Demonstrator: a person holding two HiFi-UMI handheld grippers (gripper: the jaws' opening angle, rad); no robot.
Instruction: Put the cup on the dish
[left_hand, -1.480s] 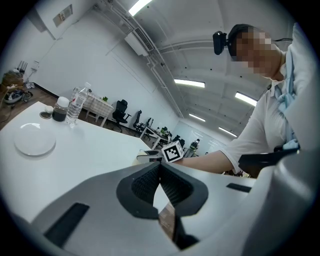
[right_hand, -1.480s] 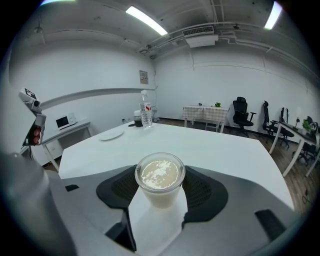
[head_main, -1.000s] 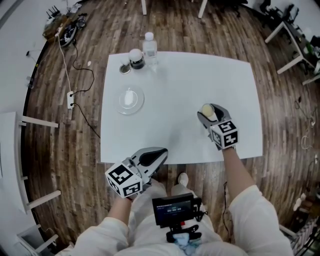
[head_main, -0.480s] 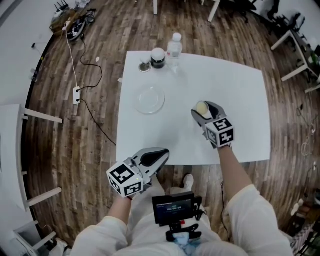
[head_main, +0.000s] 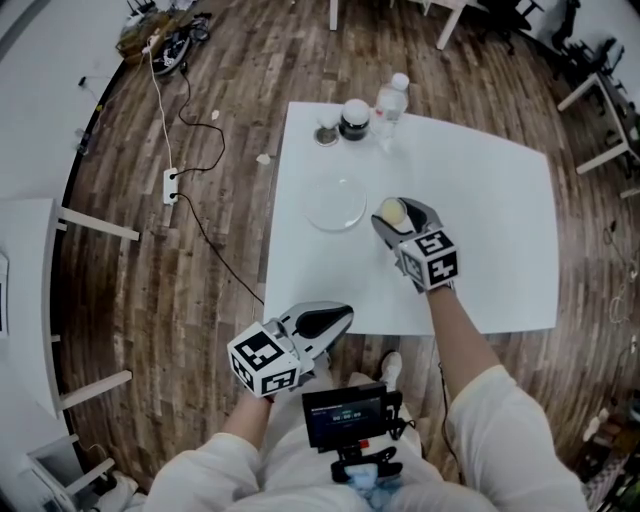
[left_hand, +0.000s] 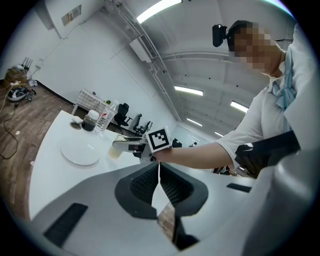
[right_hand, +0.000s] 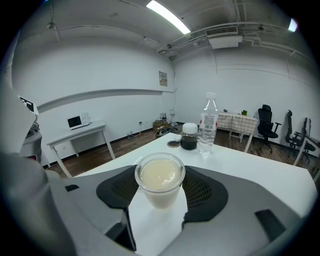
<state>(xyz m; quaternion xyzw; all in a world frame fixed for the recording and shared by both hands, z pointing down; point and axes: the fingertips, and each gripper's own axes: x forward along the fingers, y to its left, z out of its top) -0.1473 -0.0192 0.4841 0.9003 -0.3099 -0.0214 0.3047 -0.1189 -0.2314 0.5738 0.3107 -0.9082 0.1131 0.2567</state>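
Note:
A clear plastic cup of pale cloudy liquid sits between the pads of my right gripper, which is shut on it; the cup stays upright. Just to the cup's left, a clear round dish lies flat on the white table. In the right gripper view the cup fills the gap between the jaws. My left gripper hangs off the table's near edge, shut and holding nothing. Its view shows the dish and the cup beside it.
At the table's far edge stand a water bottle, a dark jar with a white lid and a small round cap. A cable and power strip lie on the wood floor at the left.
My right gripper has carried the cup leftward across the table, from well right of the dish to right beside it. The left gripper has stayed near the table's front edge.

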